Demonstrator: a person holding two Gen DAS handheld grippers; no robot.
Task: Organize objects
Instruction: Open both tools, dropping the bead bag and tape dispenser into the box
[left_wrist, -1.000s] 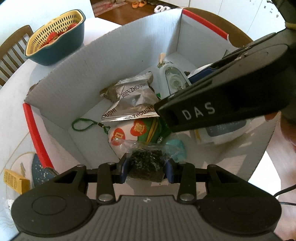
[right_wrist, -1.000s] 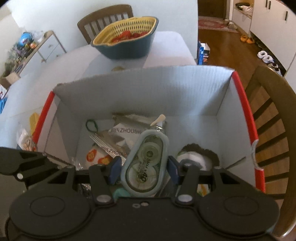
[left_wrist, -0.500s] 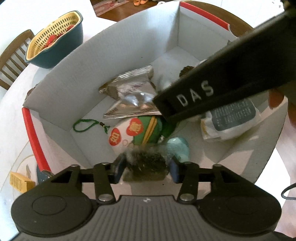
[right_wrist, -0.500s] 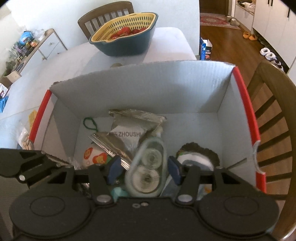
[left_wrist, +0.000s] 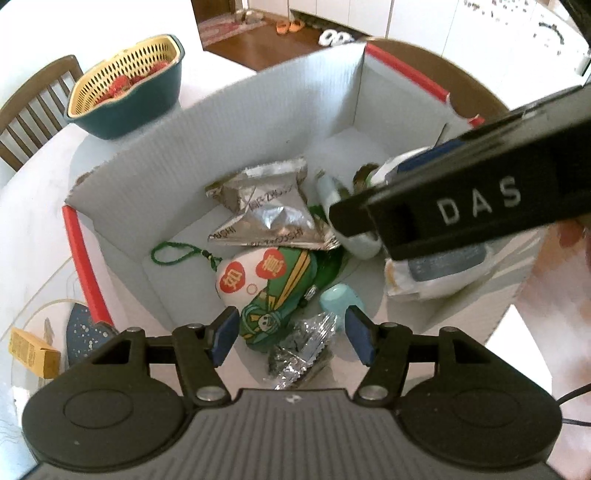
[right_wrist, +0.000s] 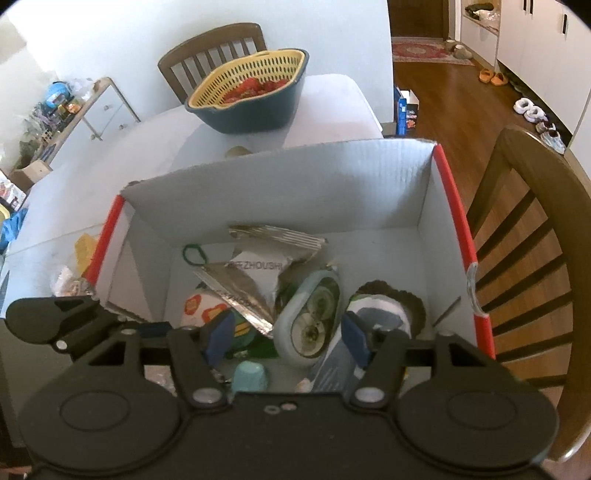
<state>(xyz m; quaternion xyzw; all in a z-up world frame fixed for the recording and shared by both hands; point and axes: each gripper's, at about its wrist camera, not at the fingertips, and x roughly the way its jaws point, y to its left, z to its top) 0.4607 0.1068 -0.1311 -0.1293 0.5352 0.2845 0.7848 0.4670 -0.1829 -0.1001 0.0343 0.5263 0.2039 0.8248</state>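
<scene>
A white cardboard box with red edges (left_wrist: 221, 122) (right_wrist: 280, 192) holds silver snack packets (left_wrist: 266, 210) (right_wrist: 255, 273), a green and white plush charm (left_wrist: 269, 284), a small teal cap (left_wrist: 340, 301) (right_wrist: 250, 376), a white pouch (left_wrist: 439, 273) (right_wrist: 376, 310) and a pale correction-tape dispenser (right_wrist: 312, 317). My left gripper (left_wrist: 291, 336) is open above the box's near side, and a clear bag of dark bits (left_wrist: 301, 350) lies loose below it. My right gripper (right_wrist: 284, 338) is open above the dispenser, which rests in the box.
A teal and yellow colander of red fruit (left_wrist: 129, 86) (right_wrist: 251, 94) stands on the white table behind the box. A yellow carton (left_wrist: 31, 350) lies left of the box. Wooden chairs (right_wrist: 532, 258) (left_wrist: 33, 103) stand around the table. The right gripper's body (left_wrist: 480, 199) crosses the left view.
Both grippers have opened. The left let go of the clear bag of dark bits and the right let go of the correction-tape dispenser; both items dropped into the box.
</scene>
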